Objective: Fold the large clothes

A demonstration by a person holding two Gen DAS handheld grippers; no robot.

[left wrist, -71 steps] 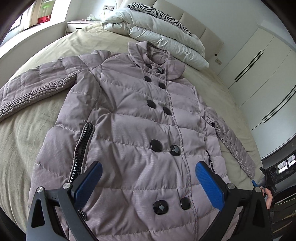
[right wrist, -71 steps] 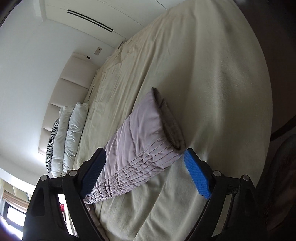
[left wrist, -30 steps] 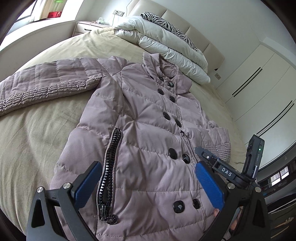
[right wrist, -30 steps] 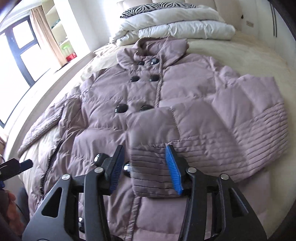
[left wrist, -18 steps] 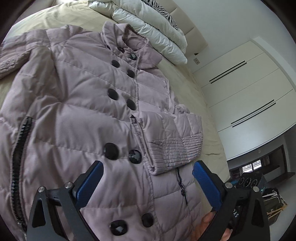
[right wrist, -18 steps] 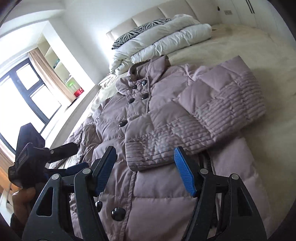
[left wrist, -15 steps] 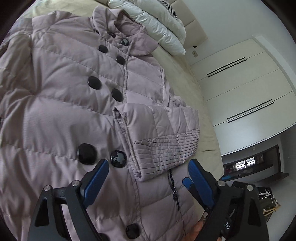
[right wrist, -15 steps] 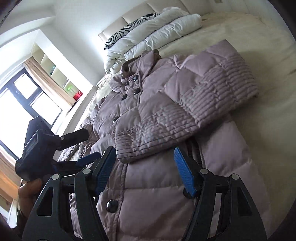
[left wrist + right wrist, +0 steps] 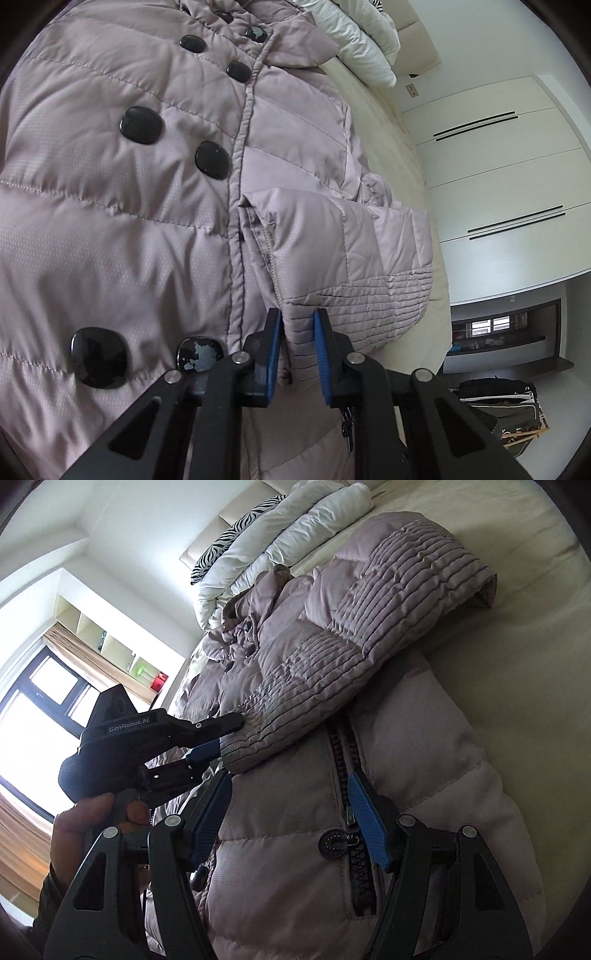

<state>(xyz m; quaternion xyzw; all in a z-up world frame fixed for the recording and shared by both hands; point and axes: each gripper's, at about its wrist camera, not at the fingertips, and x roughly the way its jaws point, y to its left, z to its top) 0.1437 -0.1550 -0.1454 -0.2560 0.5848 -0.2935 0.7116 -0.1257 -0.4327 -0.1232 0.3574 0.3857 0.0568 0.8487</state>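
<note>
- Your left gripper (image 9: 298,332) is pinching the ribbed cuff (image 9: 354,306) of the coat's sleeve (image 9: 343,240), blue pads pressed on either side of the fabric. The right wrist view confirms it: the left gripper (image 9: 218,744) bites the cuff edge. Holding the hem end probably lets you steer where the whole sleeve lies.
- Your right gripper (image 9: 291,812) hangs spread and holds nothing, just above the coat's lower front, with the pocket zipper (image 9: 347,812) and its round pull between the pads. It looks ready to press or smooth the body, though that is only a guess.
- The task's thing, the padded mauve coat (image 9: 110,221), lies front up on the bed (image 9: 535,627), buttoned, with the sleeve folded across its chest so the arm sits inside the body outline.
- The black buttons (image 9: 142,124) run in two rows just beside the cuff; a fold dragged over them may ride up.
- The sleeve is puffy and springs, so it may slide back once released.
- Farther off, folded white duvets (image 9: 295,535) are stacked at the headboard beyond the collar, well apart from your work.
- Wardrobe doors (image 9: 509,166) stand past the bed's edge, out of the way.
</note>
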